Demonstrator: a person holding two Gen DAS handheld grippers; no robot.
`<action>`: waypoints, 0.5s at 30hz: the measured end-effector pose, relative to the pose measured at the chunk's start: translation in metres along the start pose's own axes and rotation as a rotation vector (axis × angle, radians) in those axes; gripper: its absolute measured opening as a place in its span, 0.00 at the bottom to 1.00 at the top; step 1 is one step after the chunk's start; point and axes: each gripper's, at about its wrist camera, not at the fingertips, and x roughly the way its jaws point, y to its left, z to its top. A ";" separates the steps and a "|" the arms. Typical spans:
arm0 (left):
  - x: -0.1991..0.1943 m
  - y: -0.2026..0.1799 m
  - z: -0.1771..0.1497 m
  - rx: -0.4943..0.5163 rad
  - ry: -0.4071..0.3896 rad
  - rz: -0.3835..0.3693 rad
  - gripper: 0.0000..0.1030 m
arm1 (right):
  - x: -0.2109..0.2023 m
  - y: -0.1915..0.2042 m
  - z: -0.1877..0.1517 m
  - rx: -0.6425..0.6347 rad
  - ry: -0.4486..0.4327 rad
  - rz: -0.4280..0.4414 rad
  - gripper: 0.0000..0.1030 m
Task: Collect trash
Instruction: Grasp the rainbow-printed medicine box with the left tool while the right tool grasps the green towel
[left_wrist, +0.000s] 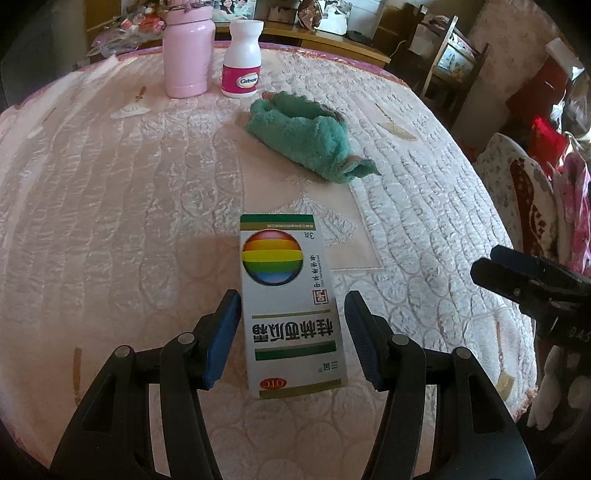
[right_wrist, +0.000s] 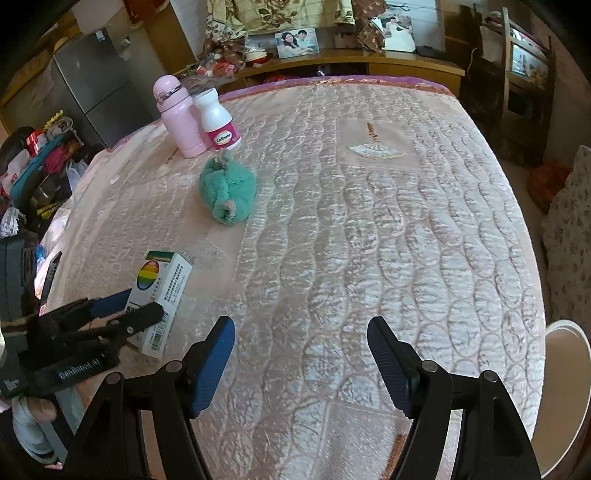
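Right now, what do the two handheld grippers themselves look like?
Both match: the left gripper and the right gripper have black plastic scissor-like linkages with round silver pivot pins, and fingers faced with ribbed blue pads. In the right wrist view, white lettering runs along the left gripper's black body.

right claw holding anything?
No. The right claw stands open over the bare bedspread, nothing between its pads; the medicine box lies off to its left by the left claw.
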 end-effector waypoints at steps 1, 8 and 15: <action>0.002 0.000 0.001 -0.002 0.002 0.001 0.55 | 0.001 0.002 0.002 -0.002 -0.001 0.003 0.70; 0.013 -0.005 0.000 0.036 -0.001 0.046 0.55 | 0.016 0.020 0.025 -0.053 -0.008 0.034 0.70; 0.017 0.013 0.013 0.024 -0.005 0.028 0.51 | 0.041 0.043 0.063 -0.116 -0.013 0.057 0.70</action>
